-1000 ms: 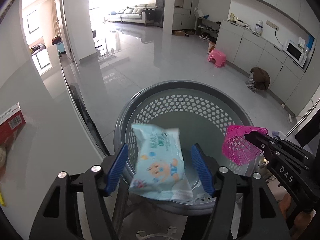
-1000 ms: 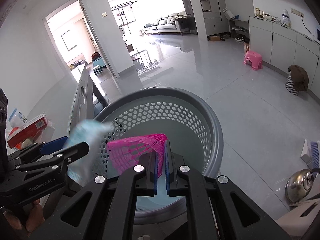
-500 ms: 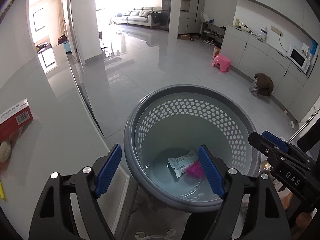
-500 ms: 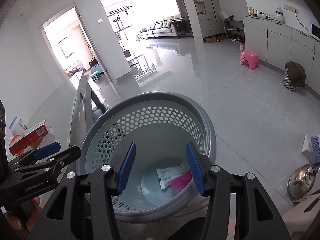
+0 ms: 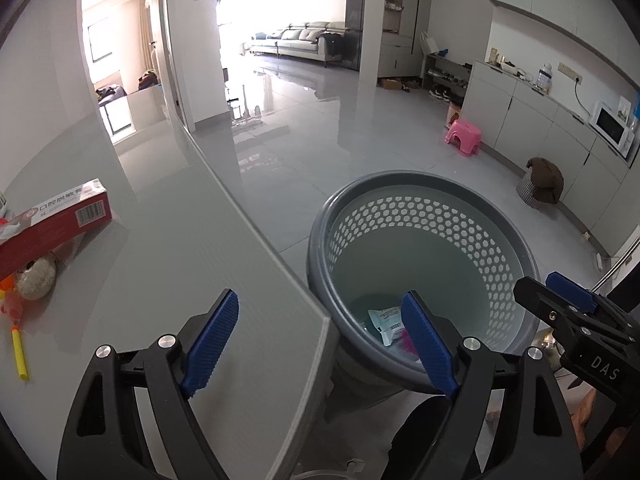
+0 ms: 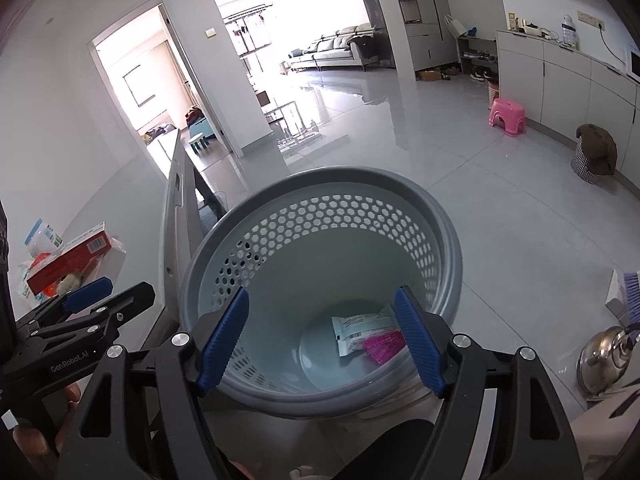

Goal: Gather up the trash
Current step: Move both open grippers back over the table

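Observation:
A grey perforated basket [image 5: 400, 240] [image 6: 320, 240] stands on the floor beside the table's corner. On its bottom lie a pale blue wipes pack [image 5: 384, 322] [image 6: 360, 330] and a pink mesh piece [image 5: 408, 340] [image 6: 384, 346]. My left gripper [image 5: 319, 304] [image 6: 116, 294] hangs over the table corner and the basket's near rim. Its jaws are opening, with nothing between them. My right gripper [image 6: 322, 296] [image 5: 548, 286] hovers above the basket's mouth. Its jaws are opening too and hold nothing.
The grey table [image 5: 180, 280] carries a red box [image 5: 56, 224] [image 6: 68, 264], a beige lump [image 5: 38, 276] and a yellow stick [image 5: 19, 356] at its left. A steel kettle [image 6: 604, 360] stands low on the right. A pink stool [image 5: 464, 138] stands far off on the tiled floor.
The wipes pack left my left gripper and the pink mesh left my right gripper; both fell into the basket. The right jaws went from shut to wide. The left view swung left toward the table.

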